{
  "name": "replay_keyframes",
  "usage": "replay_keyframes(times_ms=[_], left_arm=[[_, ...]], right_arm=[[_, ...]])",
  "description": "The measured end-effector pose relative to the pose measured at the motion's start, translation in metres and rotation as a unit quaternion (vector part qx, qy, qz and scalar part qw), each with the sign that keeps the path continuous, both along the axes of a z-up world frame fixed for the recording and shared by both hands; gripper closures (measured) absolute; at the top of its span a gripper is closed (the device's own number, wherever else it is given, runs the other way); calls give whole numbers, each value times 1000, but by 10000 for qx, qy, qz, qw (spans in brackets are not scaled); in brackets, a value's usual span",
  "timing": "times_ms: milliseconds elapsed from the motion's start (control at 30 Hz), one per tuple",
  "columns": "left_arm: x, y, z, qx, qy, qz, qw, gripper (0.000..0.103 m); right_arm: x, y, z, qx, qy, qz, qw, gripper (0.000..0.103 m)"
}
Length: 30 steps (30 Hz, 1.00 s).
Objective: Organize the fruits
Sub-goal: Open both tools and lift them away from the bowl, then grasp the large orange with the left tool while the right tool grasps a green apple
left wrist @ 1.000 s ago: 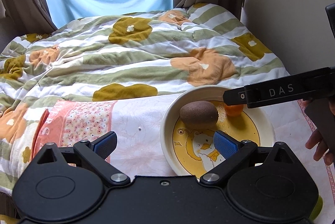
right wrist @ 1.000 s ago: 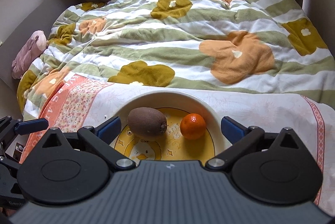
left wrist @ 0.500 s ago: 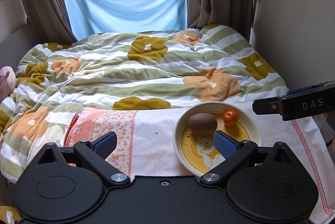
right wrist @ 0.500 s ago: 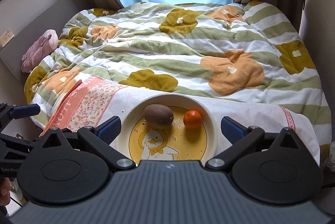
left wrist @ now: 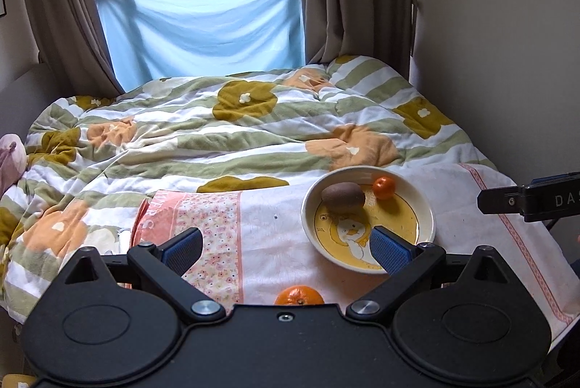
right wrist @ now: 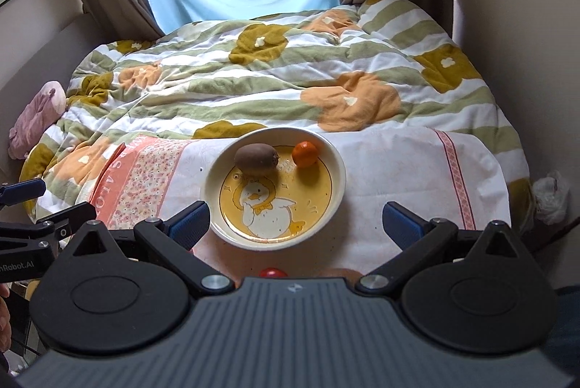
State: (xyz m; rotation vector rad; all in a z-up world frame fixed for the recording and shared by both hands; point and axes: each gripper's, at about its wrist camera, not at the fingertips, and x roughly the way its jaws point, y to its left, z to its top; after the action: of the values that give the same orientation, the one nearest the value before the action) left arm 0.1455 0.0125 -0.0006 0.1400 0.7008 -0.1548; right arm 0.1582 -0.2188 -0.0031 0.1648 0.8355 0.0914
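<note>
A cream plate with a yellow duck picture (left wrist: 427,210) (right wrist: 337,181) lies on a cloth on the bed. In it sit a brown kiwi (left wrist: 342,196) (right wrist: 256,158) and a small orange mandarin (left wrist: 384,187) (right wrist: 305,154). A second mandarin (left wrist: 299,295) lies on the cloth near the front edge, partly hidden by my left gripper's body. A red fruit (right wrist: 272,272) peeks out below the plate in the right wrist view. My left gripper (left wrist: 286,248) is open and empty, back from the plate. My right gripper (right wrist: 295,221) is open and empty above the plate's near rim.
The white cloth with a pink floral border (left wrist: 203,217) (right wrist: 417,170) covers the near end of the bed. A flowered striped quilt (left wrist: 235,134) covers the rest. A pink soft toy (right wrist: 36,112) lies at the left. Walls and curtains close in behind and right.
Both grippers have pulled back and up from the plate, so it looks smaller. A second mandarin and a red fruit near the cloth's front edge have come into view.
</note>
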Motion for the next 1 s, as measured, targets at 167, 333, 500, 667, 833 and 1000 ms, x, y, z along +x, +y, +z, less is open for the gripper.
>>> replay_keyframes(times_ms=[167, 333, 500, 667, 833, 1000], left_arm=[[-15, 9, -10, -73, 148, -401, 9991, 3], [-27, 10, -29, -52, 312, -795, 9963, 3], [-32, 5, -62, 8, 526, -1067, 9929, 3], [-28, -3, -103, -45, 877, -1166, 9893, 8], [-20, -13, -132, -125, 1071, -1052, 9886, 13], [-8, -20, -145, -83, 1101, -886, 9899, 19]], right_arm=[[-29, 12, -8, 40, 126, -361, 9993, 0], [-56, 25, -22, 58, 188, -715, 9972, 0], [-77, 32, -49, 129, 330, -1032, 9940, 0], [-88, 35, -85, 224, 533, -1278, 9901, 0], [-86, 35, -108, 311, 628, -1414, 9875, 0], [-79, 33, -121, 339, 619, -1424, 9873, 0]])
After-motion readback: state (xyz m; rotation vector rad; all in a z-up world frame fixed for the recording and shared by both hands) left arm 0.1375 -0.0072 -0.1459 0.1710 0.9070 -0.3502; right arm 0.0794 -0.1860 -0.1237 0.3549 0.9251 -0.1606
